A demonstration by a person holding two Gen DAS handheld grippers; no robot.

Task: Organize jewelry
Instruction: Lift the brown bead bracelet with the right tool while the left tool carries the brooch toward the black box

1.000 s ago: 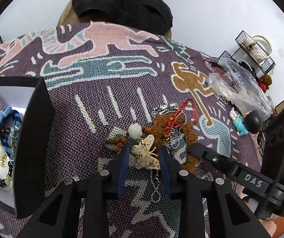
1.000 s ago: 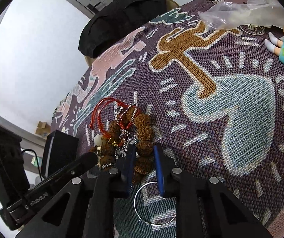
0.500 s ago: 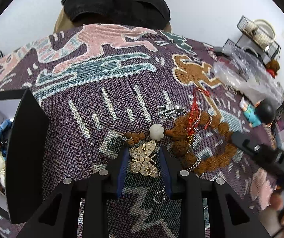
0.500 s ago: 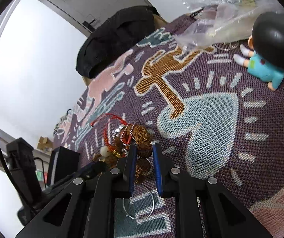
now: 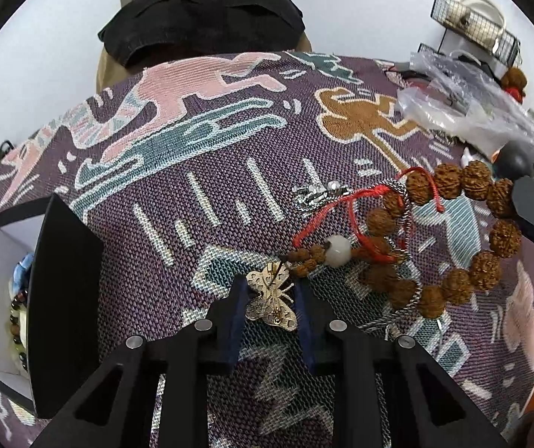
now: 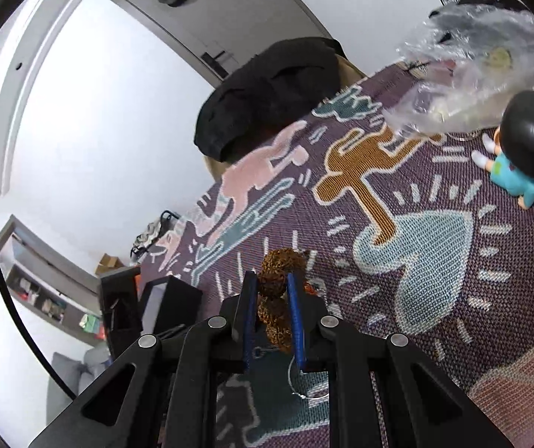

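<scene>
The left gripper (image 5: 270, 295) is closing its fingers (image 5: 238, 298) on a gold butterfly brooch (image 5: 271, 300).

Gold butterfly brooch (image 5: 271, 298), brown bead bracelet (image 5: 453, 231) (red cord), purple figure-patterned cloth (image 5: 199, 186).

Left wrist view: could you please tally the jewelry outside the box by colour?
Gold: 1, butterfly brooch
Brown: 1, bead bracelet, its white-bead tail seemingly the same piece
Red: 1, cord
Silver: 2, chain and sparkly clip
Total: 5
</scene>
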